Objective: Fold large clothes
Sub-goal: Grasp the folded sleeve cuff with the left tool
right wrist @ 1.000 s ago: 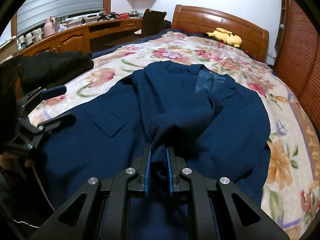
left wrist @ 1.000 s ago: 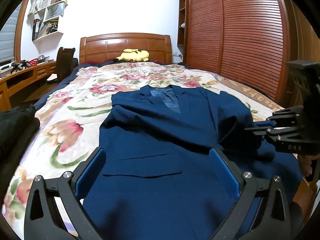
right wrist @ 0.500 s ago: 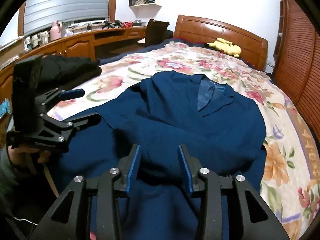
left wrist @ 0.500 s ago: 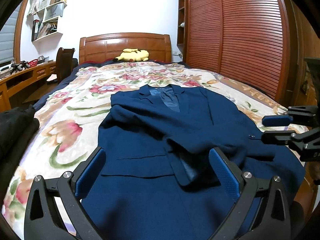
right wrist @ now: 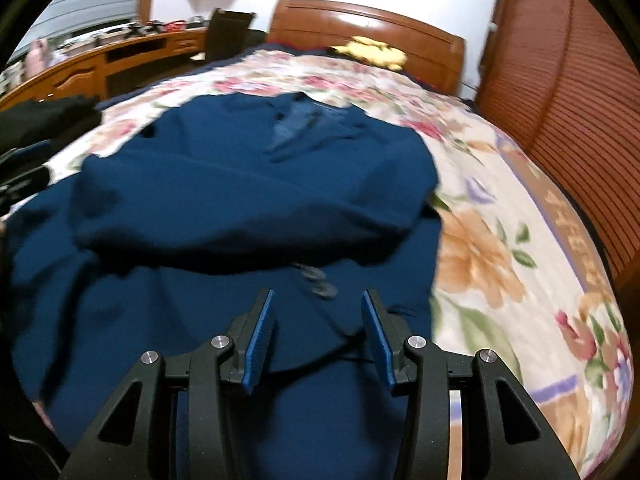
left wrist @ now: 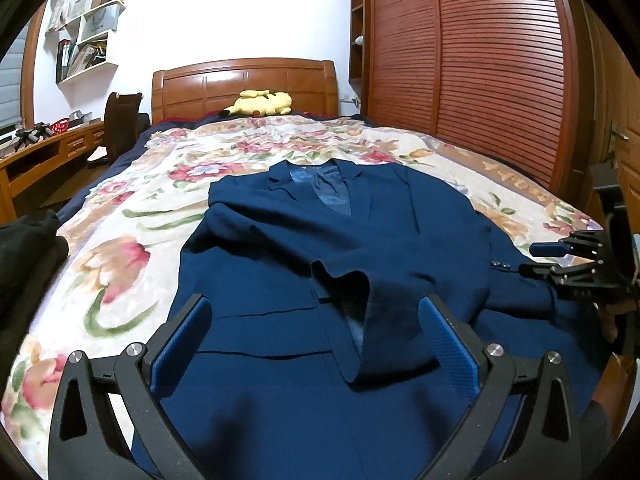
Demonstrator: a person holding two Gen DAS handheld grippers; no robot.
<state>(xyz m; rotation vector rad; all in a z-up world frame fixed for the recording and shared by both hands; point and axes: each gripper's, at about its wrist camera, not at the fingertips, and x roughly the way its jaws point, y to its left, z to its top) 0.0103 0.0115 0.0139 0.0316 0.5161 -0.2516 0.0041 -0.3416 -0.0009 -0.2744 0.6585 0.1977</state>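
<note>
Now we are holding 2 black grippers with blue pads over a navy blue suit jacket (left wrist: 304, 248), which is lying front-up on the floral bedspread (left wrist: 132, 208), collar toward the wooden headboard (left wrist: 244, 80). Our left gripper (left wrist: 316, 332) is hovering with its jaws spread wide, gripping nothing, above the jacket's lower front, where 1 sleeve (left wrist: 360, 312) is lying folded across the chest. Our right gripper (right wrist: 318, 336) is also gaping open and empty, just short of the cuff buttons (right wrist: 320, 280). A yellow plush toy (left wrist: 260, 103) is resting by the headboard.
</note>
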